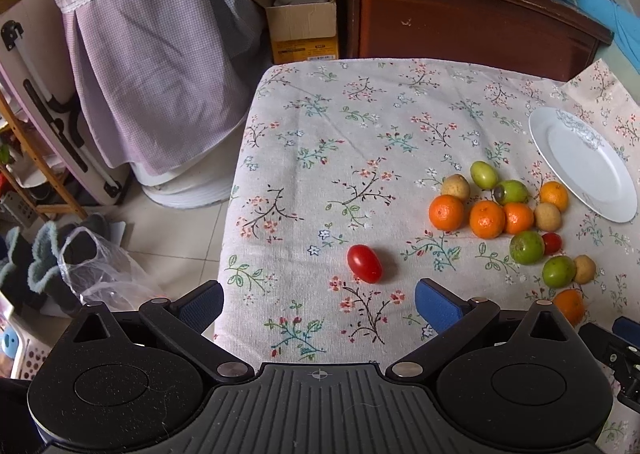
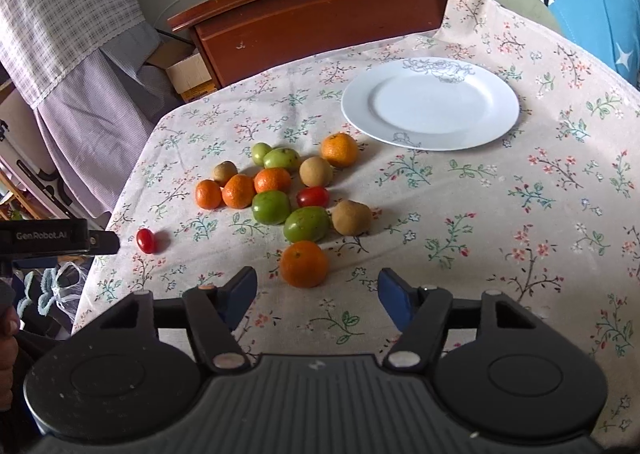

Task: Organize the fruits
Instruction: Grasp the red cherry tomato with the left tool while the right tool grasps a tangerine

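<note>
Two claws hovered over the floral-clothed table (image 2: 480, 214), neither holding anything. Left claw (image 1: 318, 304): jaws spread wide, a lone cherry tomato (image 1: 364, 263) lying just ahead at its 12 o'clock, apart from both pads. From there the main fruit cluster (image 1: 516, 214) sat at 2 o'clock, the white plate (image 1: 600, 190) beyond it, bare. Right claw (image 2: 318, 292): jaws parted about halfway, nothing between them; the nearest orange (image 2: 304, 263) lay at 12 o'clock, just past the fingertips, slightly left of centre. Behind it were green fruits, brown ones and a second tomato (image 2: 313, 196); the plate lay at 1 o'clock, well apart.

Judgement: the step looked like picking up that nearest orange. To do it well, centre the gap on the fruit, lower until the pads flank its widest part, close gently so it does not roll into its neighbours.
</note>
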A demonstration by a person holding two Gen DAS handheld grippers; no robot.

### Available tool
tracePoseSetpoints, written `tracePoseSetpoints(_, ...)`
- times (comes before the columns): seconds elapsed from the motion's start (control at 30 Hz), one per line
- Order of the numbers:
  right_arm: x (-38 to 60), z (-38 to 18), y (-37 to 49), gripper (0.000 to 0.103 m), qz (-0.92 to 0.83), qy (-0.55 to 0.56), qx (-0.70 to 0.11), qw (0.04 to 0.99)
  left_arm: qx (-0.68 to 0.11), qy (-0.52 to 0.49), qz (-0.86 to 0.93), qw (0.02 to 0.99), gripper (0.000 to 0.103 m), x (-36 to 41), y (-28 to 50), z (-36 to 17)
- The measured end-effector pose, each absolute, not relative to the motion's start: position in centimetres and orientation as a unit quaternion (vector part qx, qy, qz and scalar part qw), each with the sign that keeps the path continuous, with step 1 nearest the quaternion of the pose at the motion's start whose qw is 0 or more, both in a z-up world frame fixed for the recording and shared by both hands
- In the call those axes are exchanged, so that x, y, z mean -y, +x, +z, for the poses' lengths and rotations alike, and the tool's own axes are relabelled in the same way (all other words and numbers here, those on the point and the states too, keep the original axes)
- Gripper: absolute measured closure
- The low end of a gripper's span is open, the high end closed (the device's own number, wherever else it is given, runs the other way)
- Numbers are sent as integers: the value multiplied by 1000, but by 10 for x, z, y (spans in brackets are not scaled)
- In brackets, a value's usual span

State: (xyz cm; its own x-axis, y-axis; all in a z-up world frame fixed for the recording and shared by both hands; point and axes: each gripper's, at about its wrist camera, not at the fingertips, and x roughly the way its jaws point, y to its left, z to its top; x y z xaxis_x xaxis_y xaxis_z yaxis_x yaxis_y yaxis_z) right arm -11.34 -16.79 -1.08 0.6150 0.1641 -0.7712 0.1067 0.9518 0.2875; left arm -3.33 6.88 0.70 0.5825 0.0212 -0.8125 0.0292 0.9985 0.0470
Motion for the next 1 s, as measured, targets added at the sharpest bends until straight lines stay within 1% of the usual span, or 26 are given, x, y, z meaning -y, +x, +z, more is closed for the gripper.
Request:
tracePoseSetpoints(0.2,160,-16,-105,35,26,151,-442,884,-450,46,-10,892,2,-63,-27,-5)
tracePoseSetpoints(0.3,158,-20,-103,37,26,148,-446,883,-447,38,-15,894,3,-64,-22,-10)
tracePoseSetpoints(0.37,157,-21,-101,41,26,148,-447,882,-444,33,-20,895,8,-63,-19,-12)
tracePoseSetpoints(0.47,158,-25,-99,43,24,148,-451,880,-437,33,-25,899,11,-61,-17,-16)
tracePoseSetpoints(0.5,158,-26,-99,43,23,148,-451,880,-436,37,-27,899,12,-60,-16,-18)
tracePoseSetpoints(0.6,157,-29,-97,48,24,148,-452,879,-435,45,-27,899,12,-57,-14,-22)
tracePoseSetpoints(0.67,157,-31,-96,49,24,149,-452,879,-434,36,-30,900,19,-59,-13,-25)
tracePoseSetpoints(0.8,157,-32,-96,53,25,146,-449,881,-436,22,-28,899,25,-65,-13,-28)
tracePoseSetpoints(0.9,156,-33,-95,58,27,145,-446,883,-436,26,-30,899,28,-63,-11,-31)
tracePoseSetpoints(0.97,156,-33,-95,62,26,142,-444,884,-439,24,-34,898,38,-63,-10,-33)
tracePoseSetpoints(1.0,156,-33,-95,63,26,143,-442,885,-438,22,-35,898,40,-63,-10,-34)
